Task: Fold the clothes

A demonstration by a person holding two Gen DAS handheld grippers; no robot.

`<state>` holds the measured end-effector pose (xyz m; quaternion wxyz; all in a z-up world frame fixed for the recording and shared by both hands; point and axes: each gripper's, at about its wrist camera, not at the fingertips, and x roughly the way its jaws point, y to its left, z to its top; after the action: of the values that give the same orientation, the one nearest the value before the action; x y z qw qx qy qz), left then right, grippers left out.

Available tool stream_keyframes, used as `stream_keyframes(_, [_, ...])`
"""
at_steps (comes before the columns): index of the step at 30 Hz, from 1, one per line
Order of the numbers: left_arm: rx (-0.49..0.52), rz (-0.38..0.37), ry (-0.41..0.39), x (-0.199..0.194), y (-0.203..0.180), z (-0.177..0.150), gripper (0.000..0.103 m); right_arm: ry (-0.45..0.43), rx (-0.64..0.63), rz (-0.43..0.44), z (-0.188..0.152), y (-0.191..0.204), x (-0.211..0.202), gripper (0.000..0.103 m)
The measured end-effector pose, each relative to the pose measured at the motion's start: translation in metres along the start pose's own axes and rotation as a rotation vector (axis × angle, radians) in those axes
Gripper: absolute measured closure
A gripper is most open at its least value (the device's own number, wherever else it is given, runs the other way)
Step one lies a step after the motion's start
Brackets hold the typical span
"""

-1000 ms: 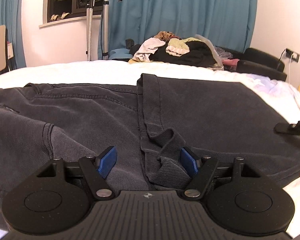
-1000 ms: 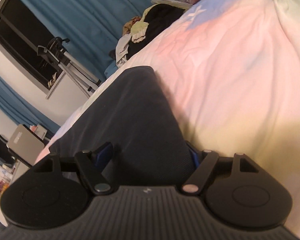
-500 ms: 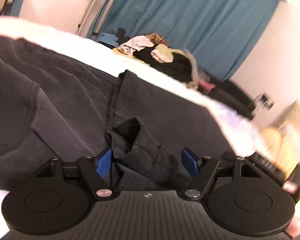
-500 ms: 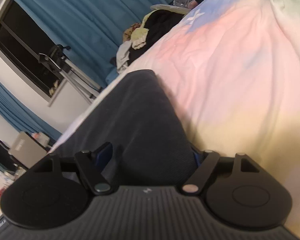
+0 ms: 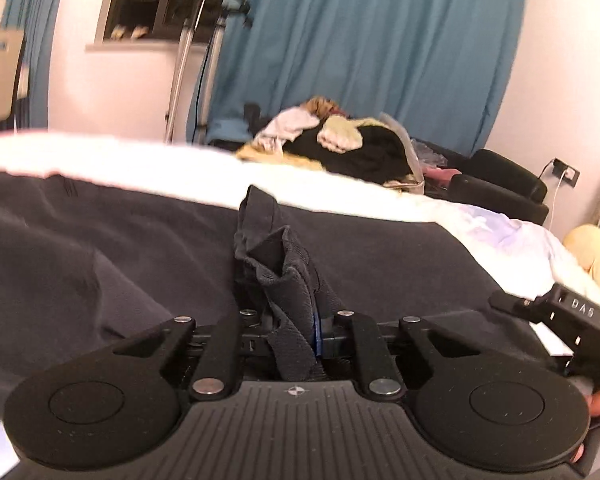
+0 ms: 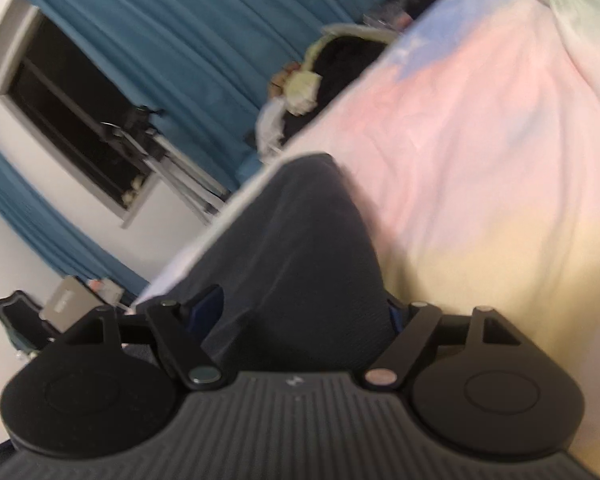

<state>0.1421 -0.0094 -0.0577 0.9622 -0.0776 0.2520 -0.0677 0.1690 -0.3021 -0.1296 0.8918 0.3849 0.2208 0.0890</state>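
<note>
A dark grey garment (image 5: pixel 380 264) lies spread flat across the bed. My left gripper (image 5: pixel 296 332) is shut on a bunched ribbed edge of this garment (image 5: pixel 288 280), which rises in a fold between the fingers. In the right wrist view the same dark garment (image 6: pixel 300 248) runs forward from my right gripper (image 6: pixel 300 312), whose blue-padded fingers (image 6: pixel 204 300) stand wide apart with cloth lying between them. The right gripper's body (image 5: pixel 572 320) shows at the right edge of the left wrist view.
The bed (image 6: pixel 480 140) has a pastel pink, blue and yellow cover. A pile of mixed clothes (image 5: pixel 340 144) sits at its far side before teal curtains (image 5: pixel 360 40). A metal stand (image 5: pixel 188 52) and dark window are at the back left; a black armchair (image 5: pixel 496 184) at the right.
My left gripper has closed on the ribbed edge of the garment and lifted it into a fold. The right gripper stays open over the cloth, its view shifting slightly.
</note>
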Motion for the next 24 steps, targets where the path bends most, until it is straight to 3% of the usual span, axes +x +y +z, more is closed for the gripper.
stream_keyframes(4, [0.017, 0.027, 0.070, 0.014, 0.008, -0.012, 0.082, 0.022, -0.016, -0.021, -0.003, -0.001, 0.006, 0.023])
stream_keyframes(6, [0.017, 0.029, 0.108, 0.023, 0.012, -0.021, 0.075, 0.044, -0.002, -0.049, -0.005, -0.008, 0.011, 0.024])
stream_keyframes(8, [0.020, 0.036, 0.095, 0.021, 0.013, -0.021, 0.067, 0.050, -0.001, -0.059, -0.006, -0.009, 0.012, 0.025])
stream_keyframes(10, [0.031, 0.070, 0.077, 0.016, 0.010, -0.017, 0.032, 0.051, -0.008, -0.064, -0.006, -0.009, 0.013, 0.024])
stream_keyframes(12, [0.052, 0.095, 0.008, 0.005, 0.005, -0.012, 0.013, 0.051, -0.017, -0.068, -0.007, -0.008, 0.013, 0.024])
stream_keyframes(19, [0.066, 0.123, -0.039, 0.008, 0.007, 0.001, 0.012, 0.041, -0.041, -0.072, -0.010, -0.007, 0.013, 0.024])
stream_keyframes(24, [0.075, 0.152, 0.073, 0.034, 0.021, -0.016, 0.012, 0.050, -0.060, -0.076, -0.012, -0.004, 0.014, 0.023])
